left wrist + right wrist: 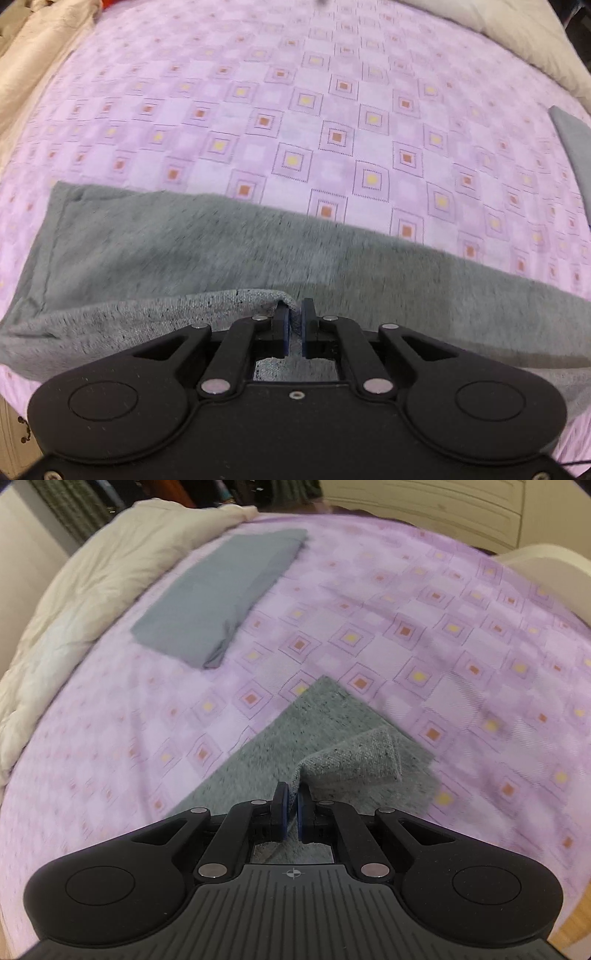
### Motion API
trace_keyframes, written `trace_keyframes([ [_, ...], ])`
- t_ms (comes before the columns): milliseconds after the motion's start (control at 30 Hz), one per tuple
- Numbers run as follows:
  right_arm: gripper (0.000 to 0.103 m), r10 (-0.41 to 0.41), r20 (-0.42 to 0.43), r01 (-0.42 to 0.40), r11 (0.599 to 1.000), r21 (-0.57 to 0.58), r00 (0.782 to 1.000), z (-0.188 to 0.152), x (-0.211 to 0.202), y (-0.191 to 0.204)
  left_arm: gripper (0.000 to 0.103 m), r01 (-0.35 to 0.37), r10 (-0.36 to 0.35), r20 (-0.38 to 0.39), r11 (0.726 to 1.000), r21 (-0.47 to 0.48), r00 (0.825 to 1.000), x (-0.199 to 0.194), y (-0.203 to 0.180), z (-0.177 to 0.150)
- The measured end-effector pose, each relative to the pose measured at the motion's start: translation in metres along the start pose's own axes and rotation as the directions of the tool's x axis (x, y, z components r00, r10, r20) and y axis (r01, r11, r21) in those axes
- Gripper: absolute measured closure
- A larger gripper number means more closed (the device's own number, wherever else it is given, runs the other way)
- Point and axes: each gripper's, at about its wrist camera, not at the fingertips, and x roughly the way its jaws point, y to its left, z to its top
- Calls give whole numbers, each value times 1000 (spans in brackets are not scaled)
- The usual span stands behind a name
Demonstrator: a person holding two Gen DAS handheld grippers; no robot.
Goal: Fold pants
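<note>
Grey knit pants (221, 243) lie in a long band across the lilac patterned bedspread (332, 110). My left gripper (294, 314) is shut on a raised fold of the pants' near edge, and the lifted cloth shows its paler inner side. In the right wrist view the pants (314, 720) end in a corner that points away. My right gripper (292, 797) is shut on a pinch of that cloth, with a curled flap (365, 757) hanging just to the right of its fingers. The pictures are blurred by motion.
A folded blue-grey garment (225, 594) lies further up the bedspread (461, 646), seen also as a blue-grey garment edge (572, 140) at the right. A cream duvet (74, 602) is bunched along the left side. A cream headboard (546, 565) rises at the right.
</note>
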Motion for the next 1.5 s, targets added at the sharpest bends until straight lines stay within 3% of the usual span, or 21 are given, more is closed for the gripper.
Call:
trace_keyframes([
  [467, 98, -113, -32, 115, 990, 87, 993, 19, 57, 29, 92, 37, -38, -71, 999, -7, 997, 50, -17, 64],
  [633, 98, -115, -23, 116, 992, 50, 993, 25, 74, 42, 89, 48, -51, -109, 998, -29, 993, 72, -11, 69],
  [700, 95, -83, -19, 84, 996, 35, 996, 26, 82, 42, 84, 50, -52, -113, 998, -28, 992, 78, -9, 68],
  [767, 85, -50, -8, 50, 998, 28, 999, 26, 86, 38, 82, 49, -49, -102, 999, -2, 994, 80, -10, 67],
  [867, 77, -26, 80, 26, 1000, 1, 996, 28, 72, 34, 82, 49, -47, -91, 998, 26, 995, 77, -12, 66],
  [967, 77, -12, 176, 13, 1000, -6, 984, 31, 44, 24, 79, 72, -72, -55, 997, -6, 996, 68, -5, 63],
  [1033, 77, -16, 193, 21, 999, -24, 981, 33, 29, 15, 79, 70, -71, -26, 997, -35, 997, 60, 1, 59],
  [1367, 76, -69, 69, 81, 982, -173, 995, 16, 25, -41, 76, -50, 46, 109, 998, 37, 993, -3, -15, 16],
  [1500, 75, -33, 34, 39, 985, -169, 999, 10, 26, -60, 75, -60, 48, 121, 994, 95, 991, -30, -38, -17],
])
